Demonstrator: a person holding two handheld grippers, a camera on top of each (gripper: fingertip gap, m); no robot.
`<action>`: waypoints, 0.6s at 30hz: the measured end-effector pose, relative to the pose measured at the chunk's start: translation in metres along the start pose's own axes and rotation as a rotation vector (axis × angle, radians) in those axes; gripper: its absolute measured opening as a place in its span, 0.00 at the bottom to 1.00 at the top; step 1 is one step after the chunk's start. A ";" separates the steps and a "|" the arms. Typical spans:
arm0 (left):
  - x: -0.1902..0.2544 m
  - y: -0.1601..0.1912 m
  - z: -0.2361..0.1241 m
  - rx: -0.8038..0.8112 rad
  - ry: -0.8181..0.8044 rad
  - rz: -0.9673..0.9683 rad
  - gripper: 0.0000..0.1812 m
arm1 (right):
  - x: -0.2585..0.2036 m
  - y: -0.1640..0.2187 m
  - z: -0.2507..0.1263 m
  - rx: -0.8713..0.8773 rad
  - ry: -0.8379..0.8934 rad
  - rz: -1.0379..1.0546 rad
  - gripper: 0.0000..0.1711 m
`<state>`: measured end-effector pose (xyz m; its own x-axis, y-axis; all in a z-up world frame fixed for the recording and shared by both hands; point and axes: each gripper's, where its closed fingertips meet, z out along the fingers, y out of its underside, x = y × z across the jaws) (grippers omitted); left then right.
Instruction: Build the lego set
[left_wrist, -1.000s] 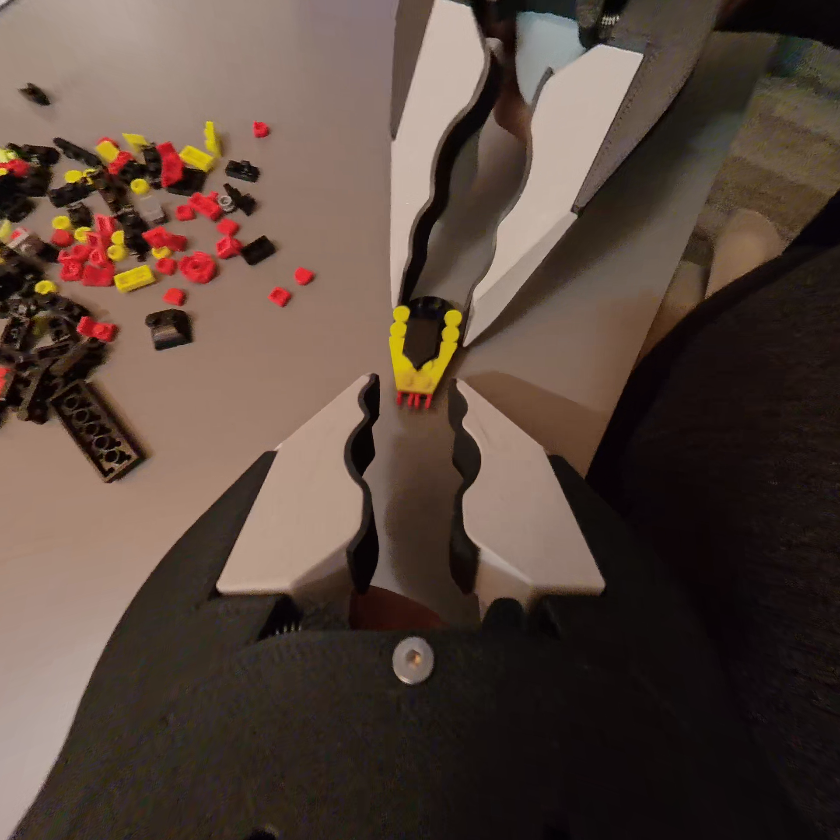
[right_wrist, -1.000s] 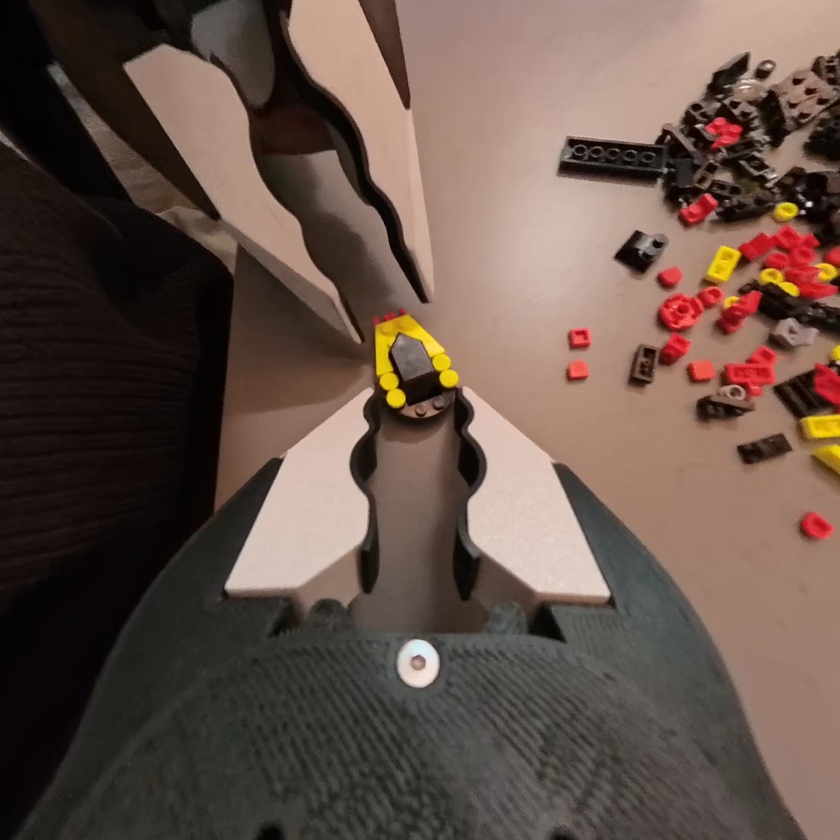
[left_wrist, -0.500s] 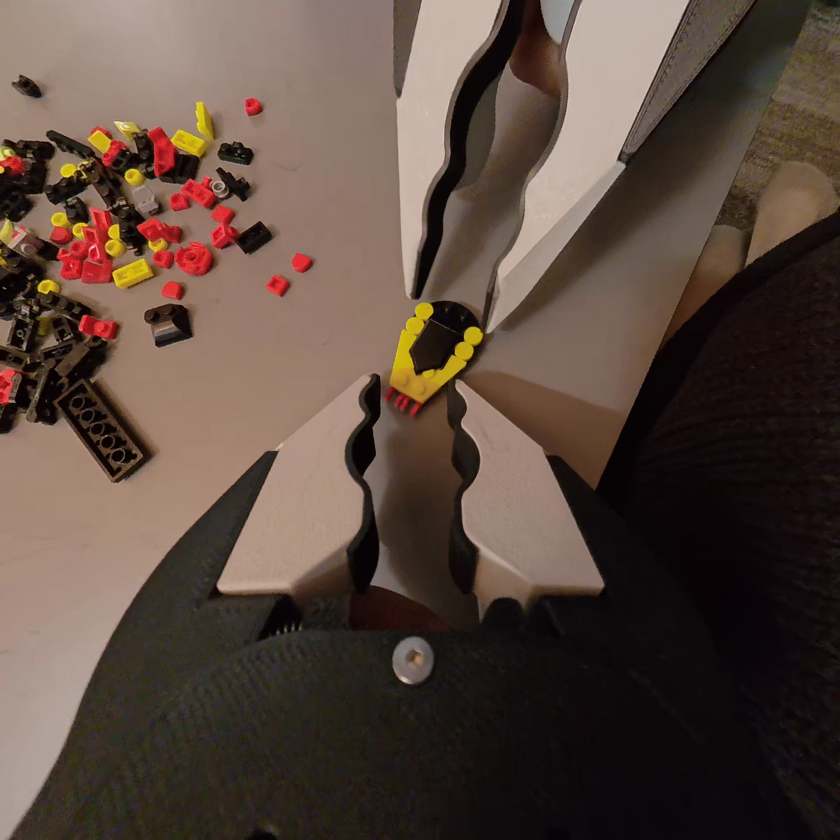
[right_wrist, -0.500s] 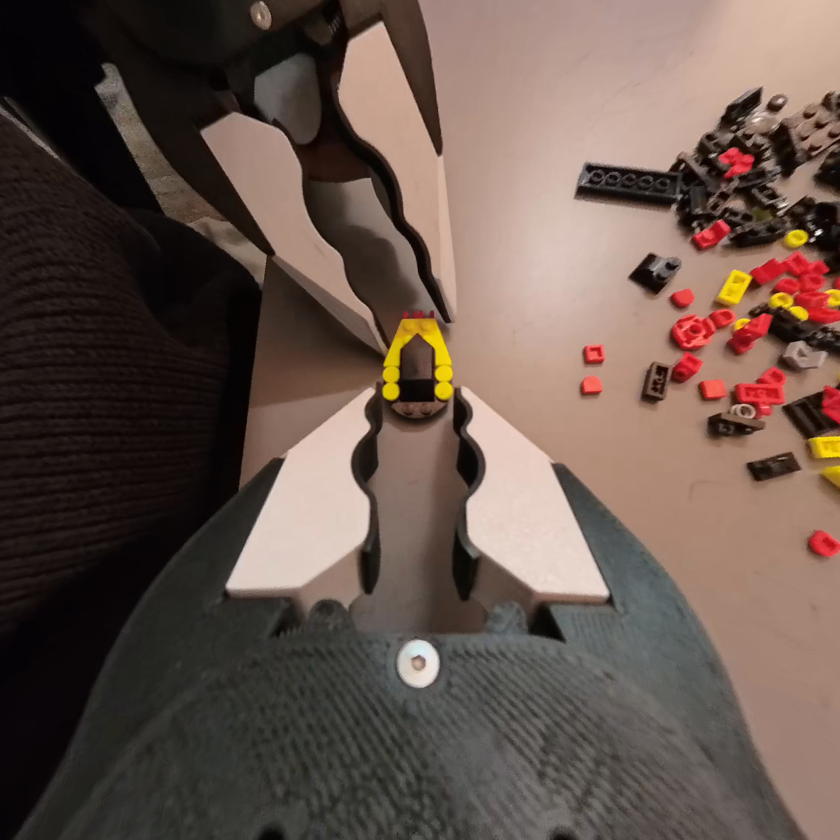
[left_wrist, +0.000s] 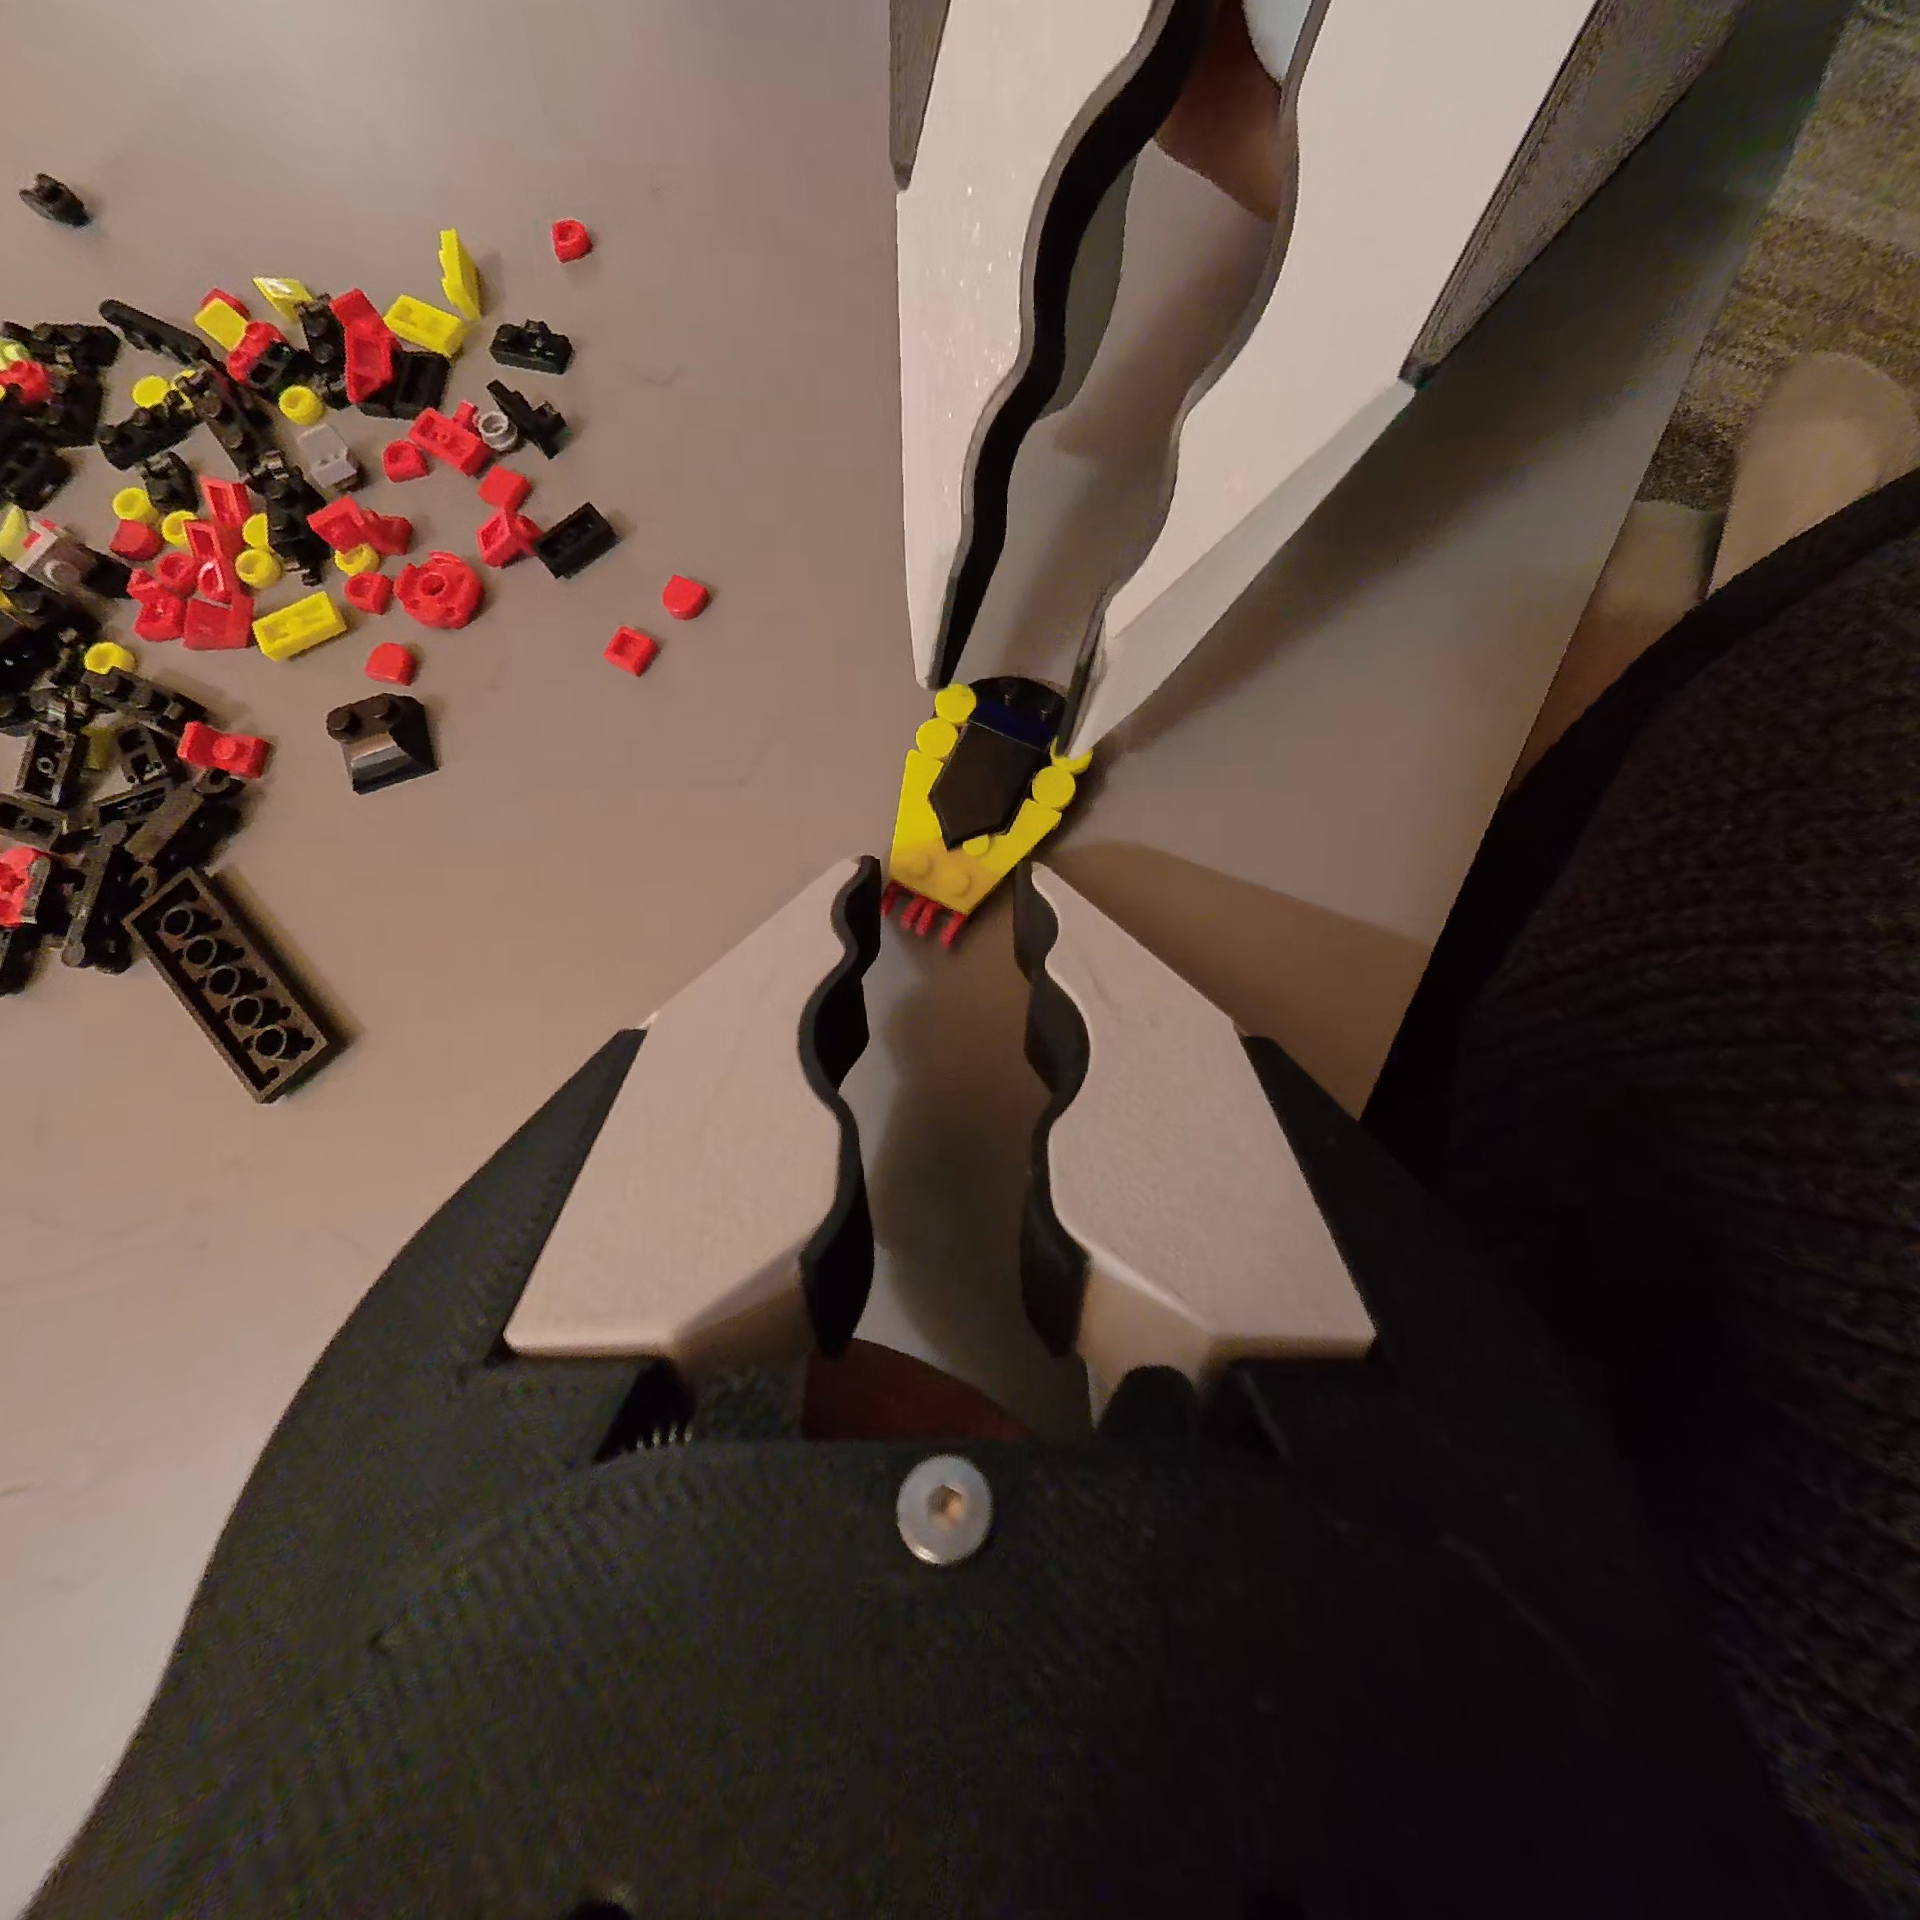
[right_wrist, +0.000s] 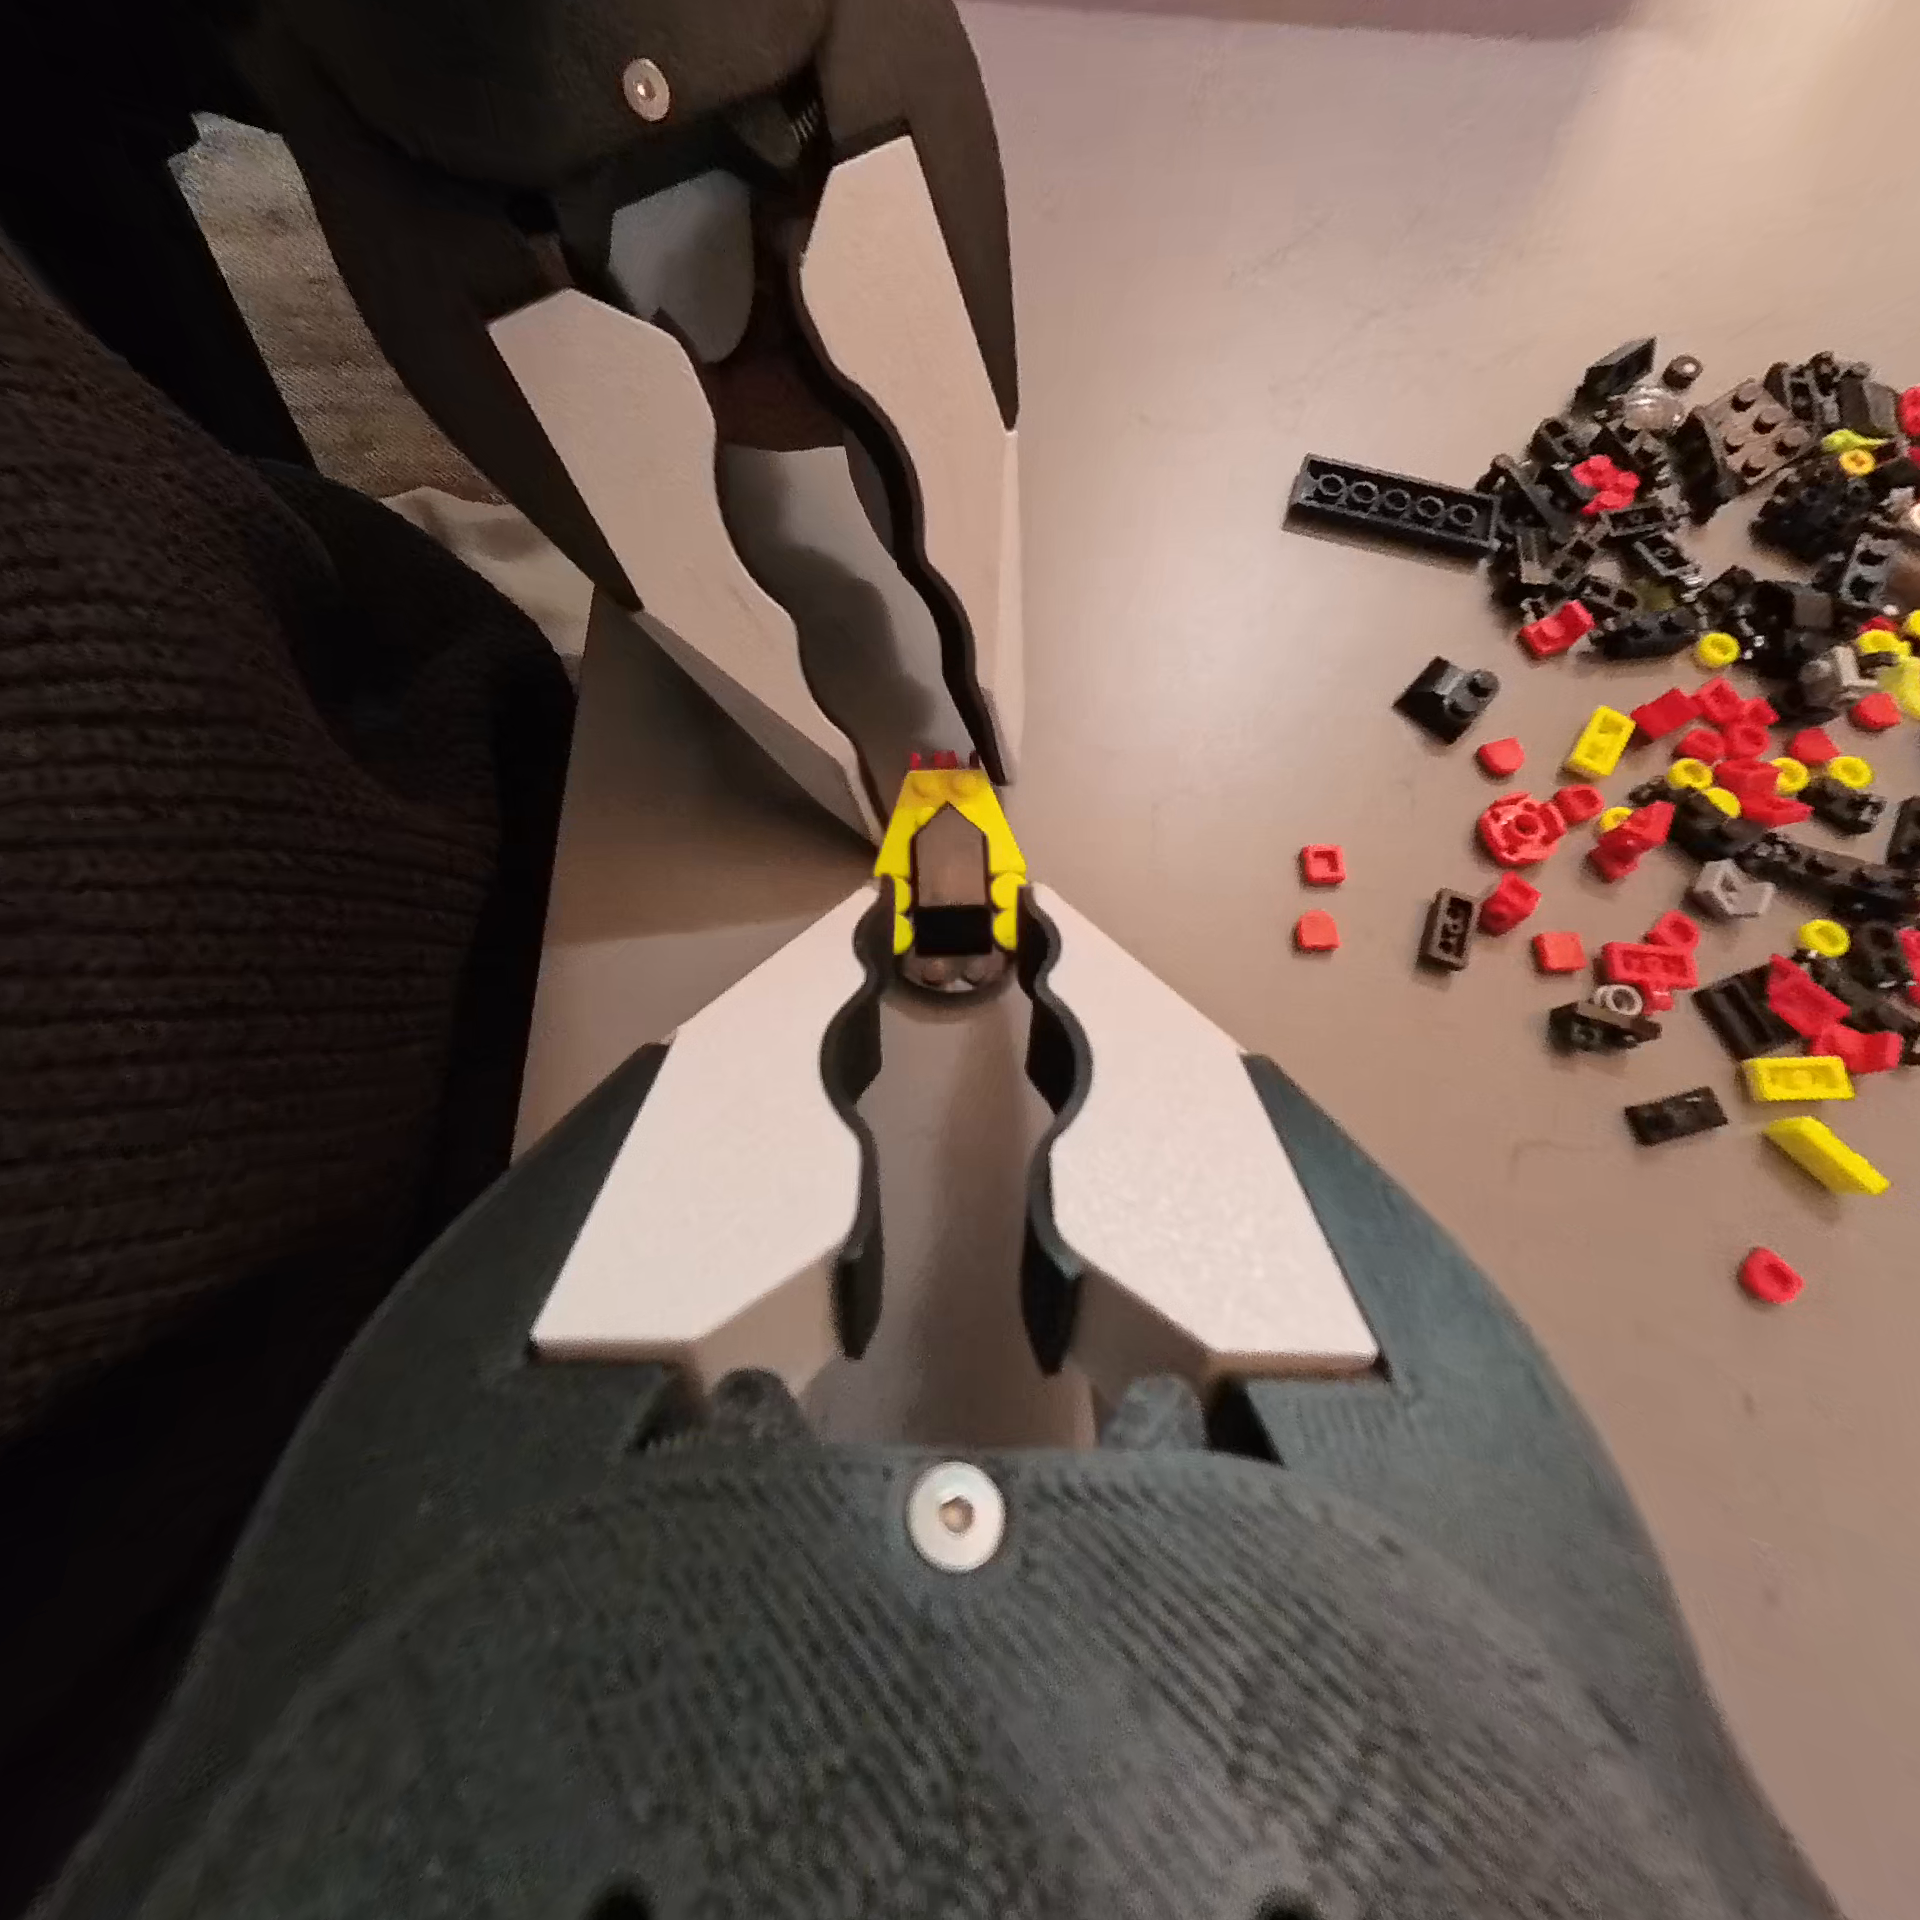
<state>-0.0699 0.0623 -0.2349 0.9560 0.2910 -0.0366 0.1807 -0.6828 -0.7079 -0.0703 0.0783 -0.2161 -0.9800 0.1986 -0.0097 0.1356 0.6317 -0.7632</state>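
A small lego assembly (left_wrist: 977, 800) has a yellow wedge body, a black sloped middle, a round black rear and red prongs at its nose. It hangs above the table near the front edge. My right gripper (right_wrist: 954, 904) is shut on its round rear end (right_wrist: 951, 971). In the left wrist view the right gripper (left_wrist: 1013, 696) comes in from the top. My left gripper (left_wrist: 943, 878) is open, and its tips flank the red nose with a small gap on each side. It shows in the right wrist view (right_wrist: 935, 805) from above.
A loose pile of red, yellow and black pieces (left_wrist: 239, 499) lies on the grey table (left_wrist: 623, 260), with a long black plate (left_wrist: 234, 982) at its near side. The pile also shows in the right wrist view (right_wrist: 1714, 779). A person's dark clothing (left_wrist: 1662, 1039) lies past the table edge. My two grippers' fingertips are within a few centimetres of each other. From the left gripper's tips to the long black plate (left_wrist: 234, 982) is close to 12 centimetres. My right wrist view (right_wrist: 1393, 504) looks at it from another angle.
The assembly has twisted a little in the right gripper and its nose sits slightly deeper between the left tips. Both grippers stay tip to tip. The left jaw gap is about the same.
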 end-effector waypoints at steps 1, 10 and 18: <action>0.000 0.000 0.000 0.002 0.000 0.002 0.13 | 0.000 0.000 0.002 -0.005 0.003 -0.003 0.12; 0.001 -0.001 0.000 0.005 -0.001 0.004 0.12 | -0.002 0.000 0.010 -0.019 0.000 0.006 0.08; -0.007 -0.025 -0.016 0.149 0.075 -0.224 0.10 | -0.002 0.001 0.009 -0.054 0.023 0.002 0.08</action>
<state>-0.0773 0.0669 -0.2053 0.9115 0.3694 0.1809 0.3589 -0.4994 -0.7885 -0.0698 0.0716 -0.2231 -0.9763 0.2164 0.0045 0.1453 0.6707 -0.7274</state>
